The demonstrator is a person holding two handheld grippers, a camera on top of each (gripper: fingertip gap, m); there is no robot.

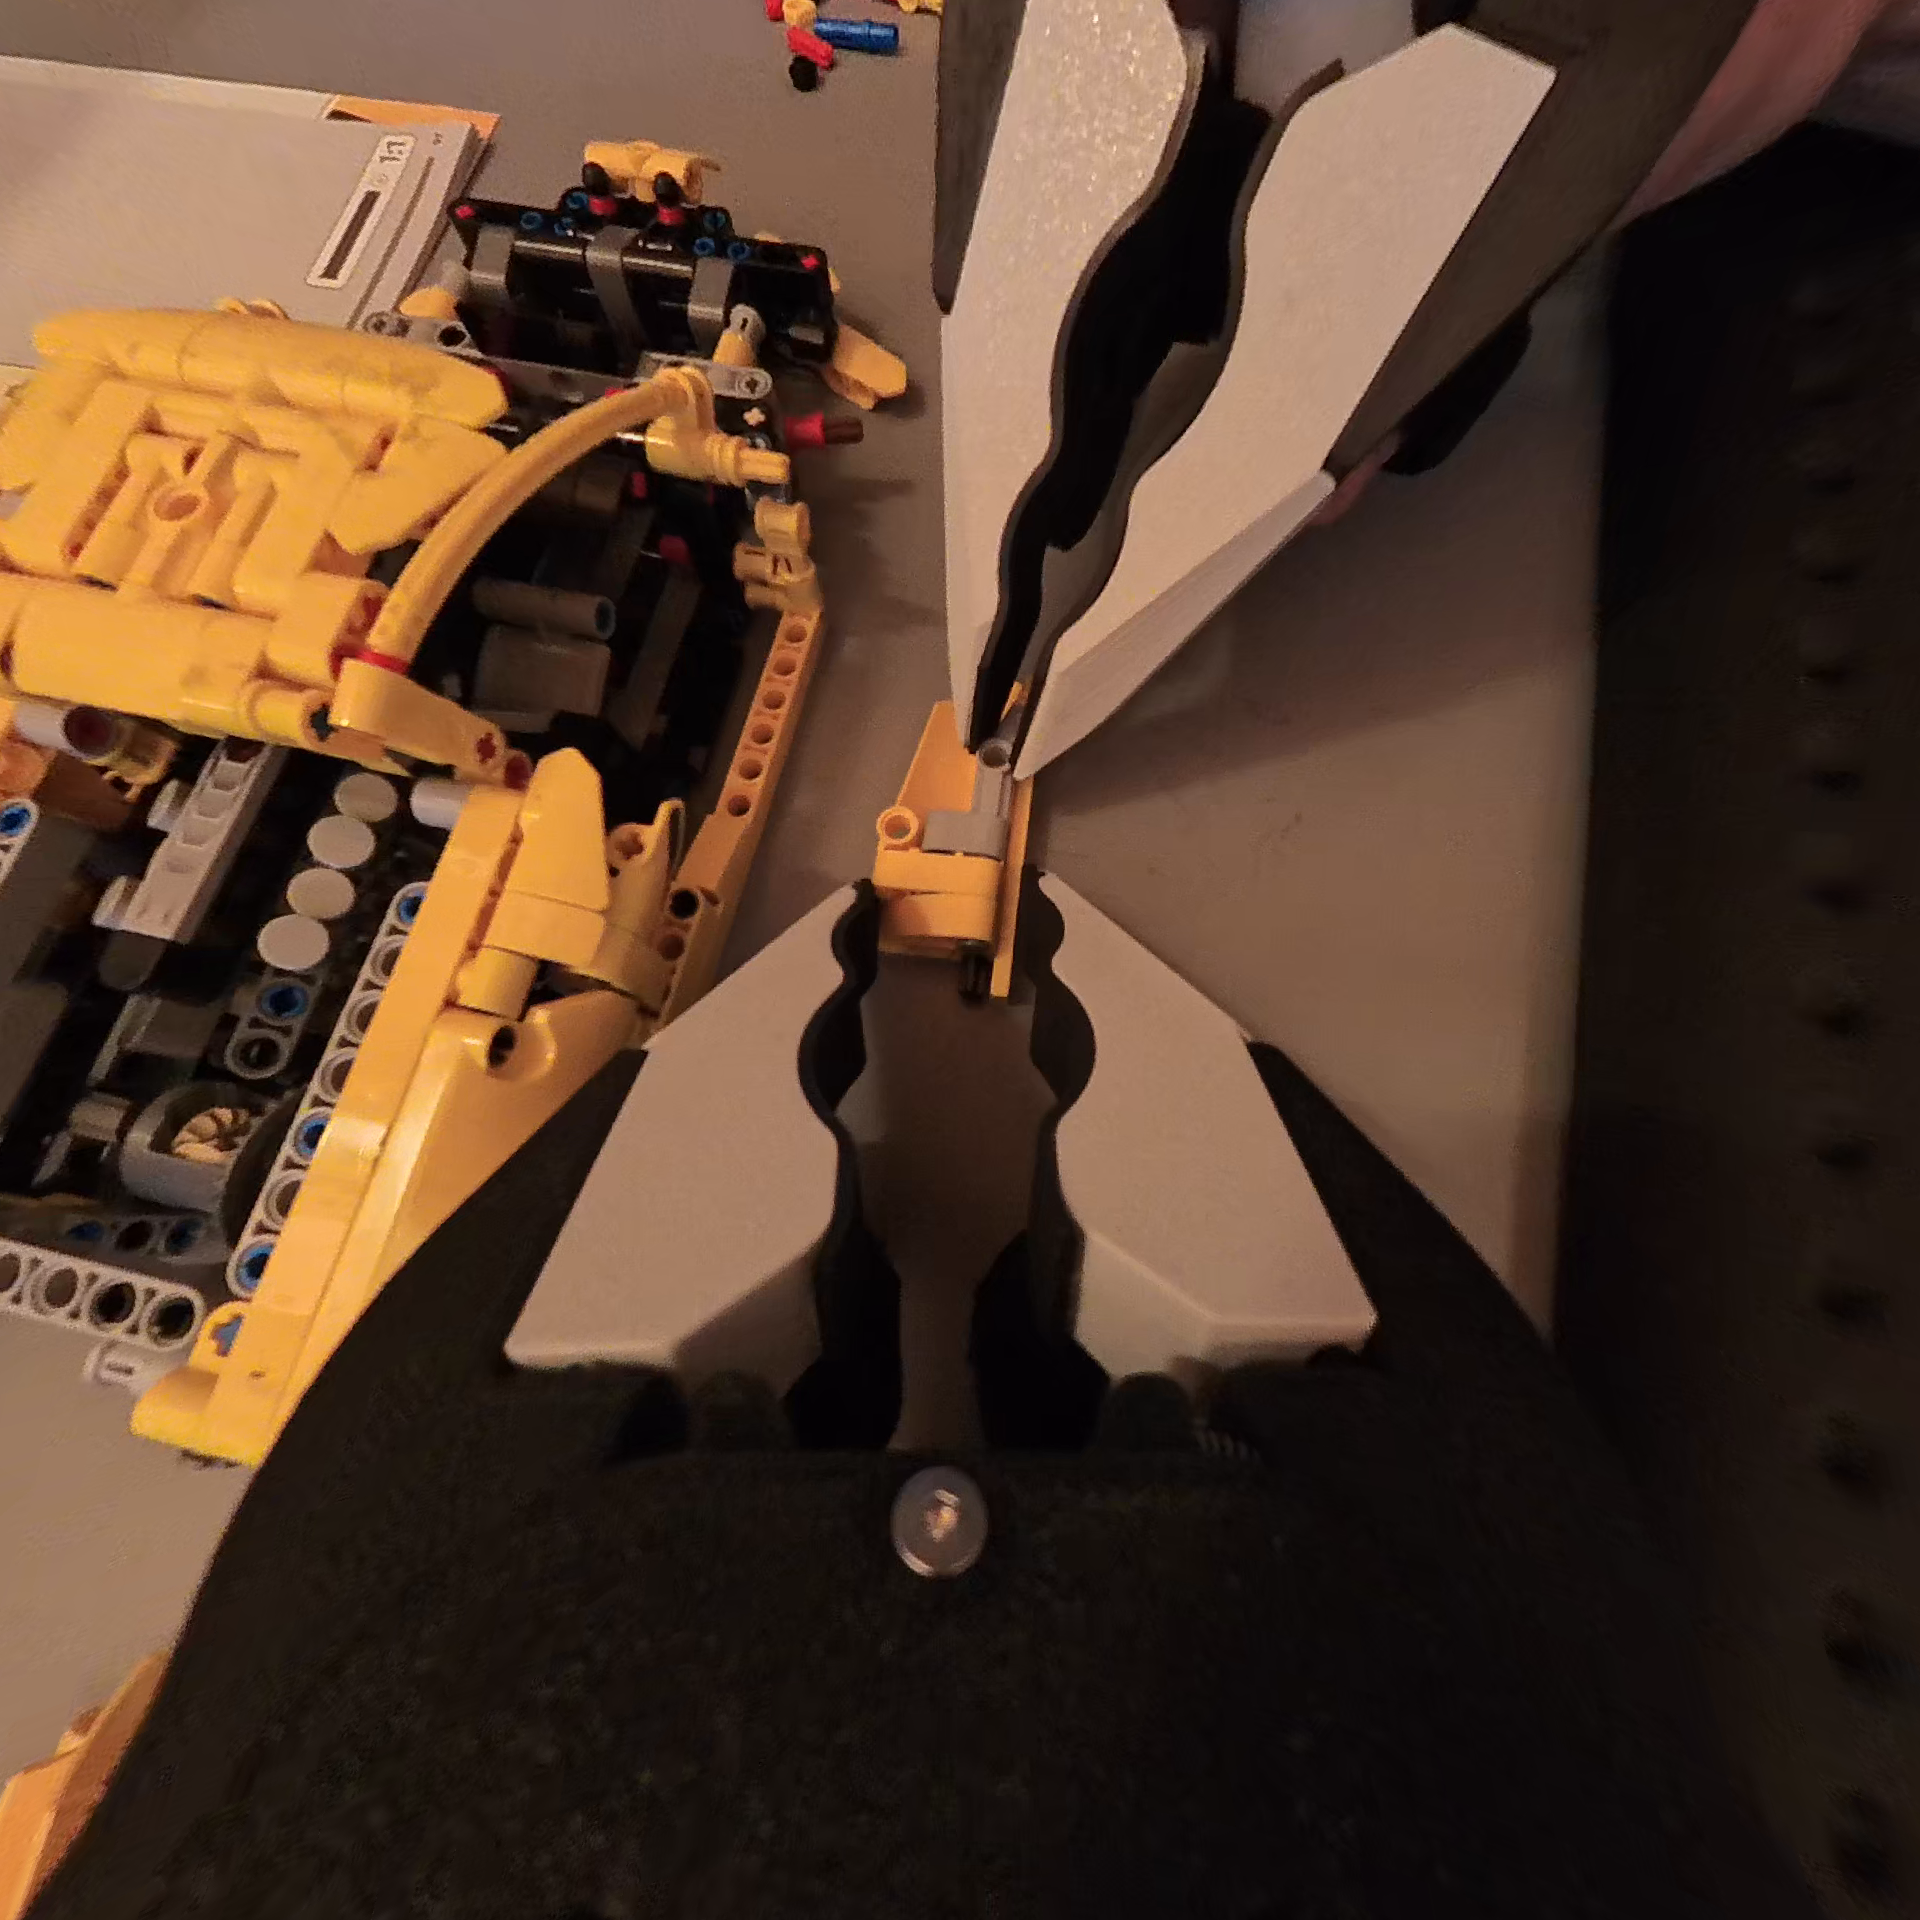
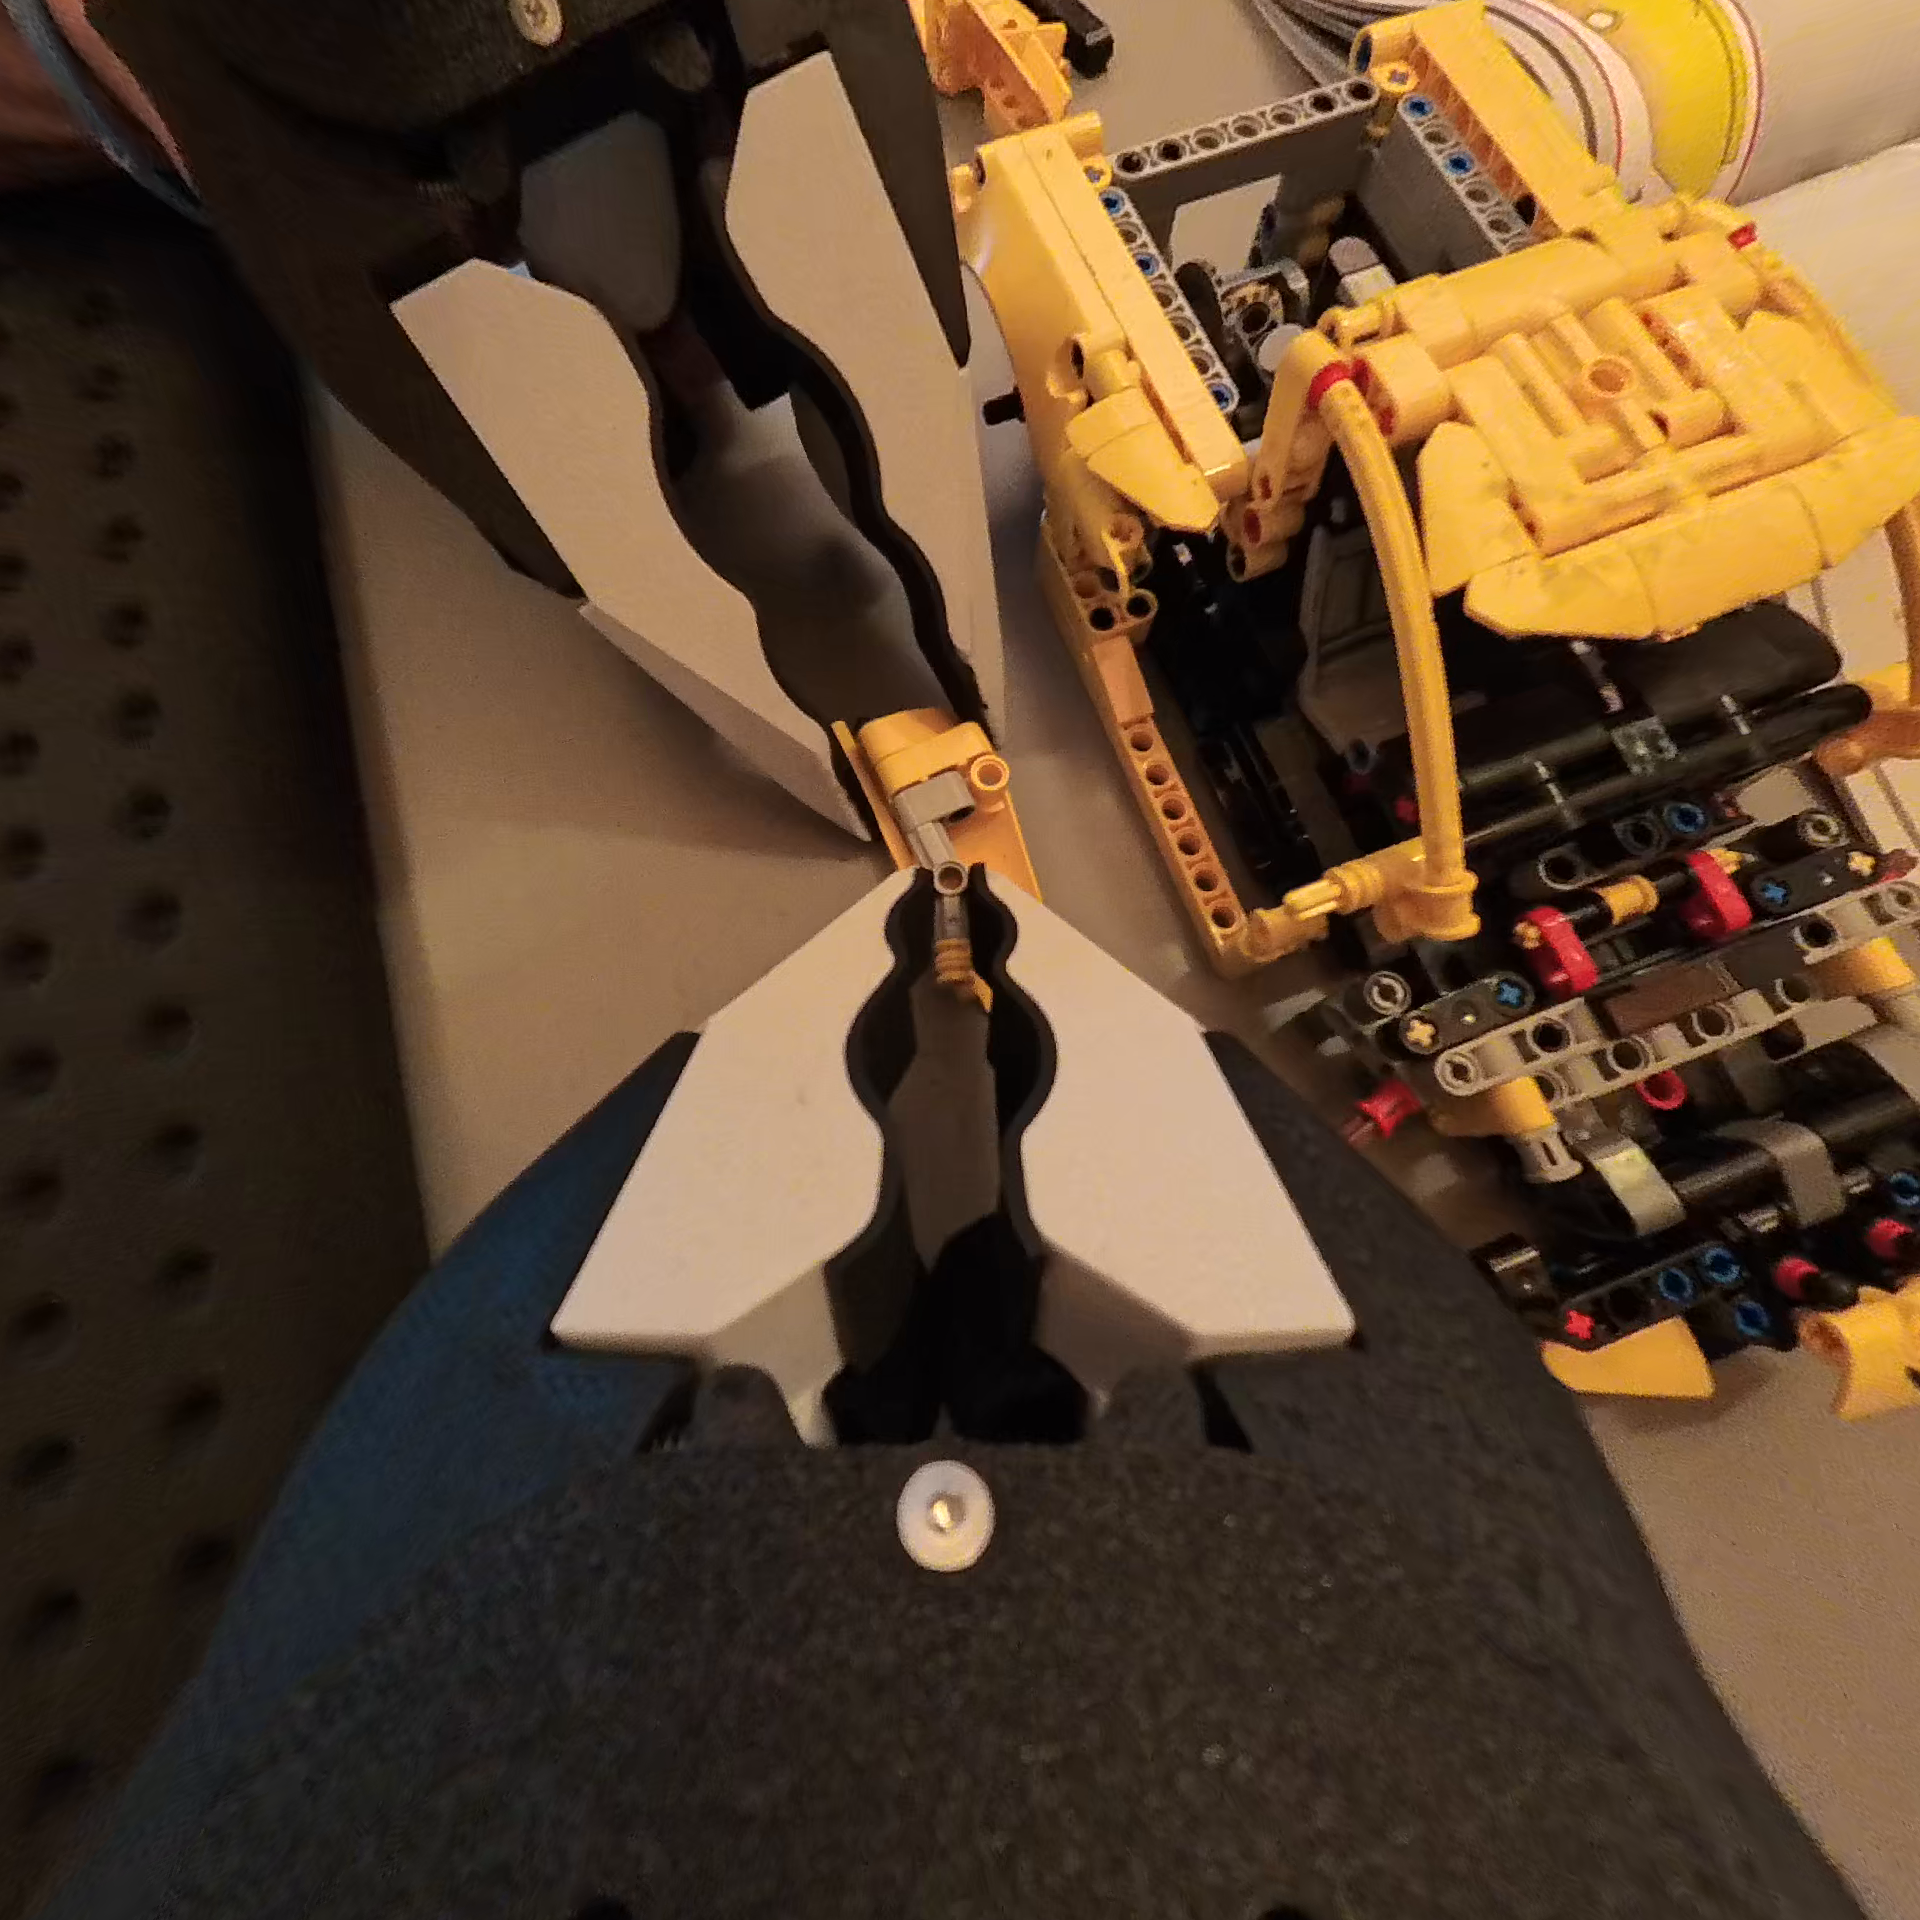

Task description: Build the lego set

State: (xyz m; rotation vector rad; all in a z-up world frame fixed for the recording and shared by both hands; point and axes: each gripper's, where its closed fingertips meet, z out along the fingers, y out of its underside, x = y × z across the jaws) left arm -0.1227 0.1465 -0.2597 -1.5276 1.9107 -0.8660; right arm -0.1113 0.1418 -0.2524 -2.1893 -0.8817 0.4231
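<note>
- To the left of my left claw (image 1: 951,914) lies the big yellow model (image 1: 416,779), a vehicle body with a black and grey frame. Much of it is already built, but the frame is open, so I judge that many steps remain.
- Beyond the model I see the instruction booklet (image 1: 208,197) and some loose pins (image 1: 831,42) on the table (image 1: 1299,935).
- My left claw is closed on a small yellow sub-assembly (image 1: 940,883), held at its near end.
- My right claw (image 2: 951,883) comes from the opposite side, tip to tip with the left one. It is closed on a thin grey axle piece (image 2: 948,878), which touches the grey connector (image 2: 935,805) of the sub-assembly.
- I judge that this axle is being seated now; afterwards the sub-assembly must still join the model, just beside.
</note>
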